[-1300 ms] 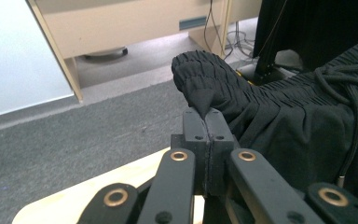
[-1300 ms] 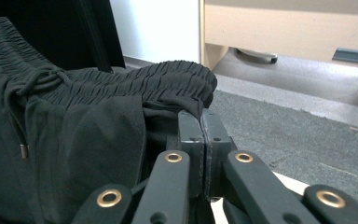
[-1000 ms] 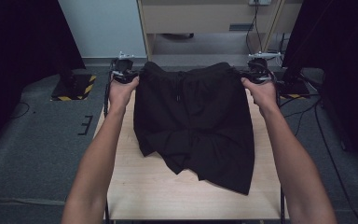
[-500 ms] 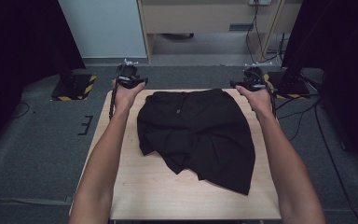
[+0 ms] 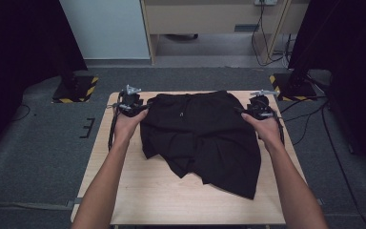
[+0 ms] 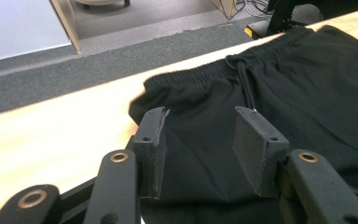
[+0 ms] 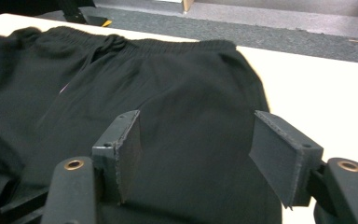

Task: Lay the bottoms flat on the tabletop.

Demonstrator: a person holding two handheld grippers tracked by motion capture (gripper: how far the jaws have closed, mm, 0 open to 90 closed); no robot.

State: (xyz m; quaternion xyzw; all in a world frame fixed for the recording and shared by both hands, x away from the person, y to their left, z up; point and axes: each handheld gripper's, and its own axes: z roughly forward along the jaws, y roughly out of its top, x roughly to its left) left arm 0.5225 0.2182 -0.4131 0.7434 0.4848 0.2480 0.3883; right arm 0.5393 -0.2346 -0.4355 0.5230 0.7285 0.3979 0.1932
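Observation:
Black shorts point(image 5: 200, 138) lie spread on the wooden table point(image 5: 171, 195), waistband and drawstring toward the far edge. My left gripper point(image 5: 143, 109) is at the shorts' left waist corner. Its jaws have just been opening and now stand open point(image 6: 200, 114) just above the cloth point(image 6: 307, 93), not pinching it. My right gripper point(image 5: 240, 112) is at the right waist corner. Its jaws have also just been opening and stand wide open point(image 7: 196, 119) over the fabric point(image 7: 182, 93), with nothing gripped.
Bare tabletop shows to the left, right and front of the shorts. Stands with yellow-black striped bases point(image 5: 74, 90) point(image 5: 290, 86) rest on the grey floor beyond the table's far corners. Cables point(image 5: 314, 119) trail on the floor at right.
A second ago both grippers held the shorts up by the waistband. Both hands have come down, the jaws have let go, and the shorts now lie flat on the table.

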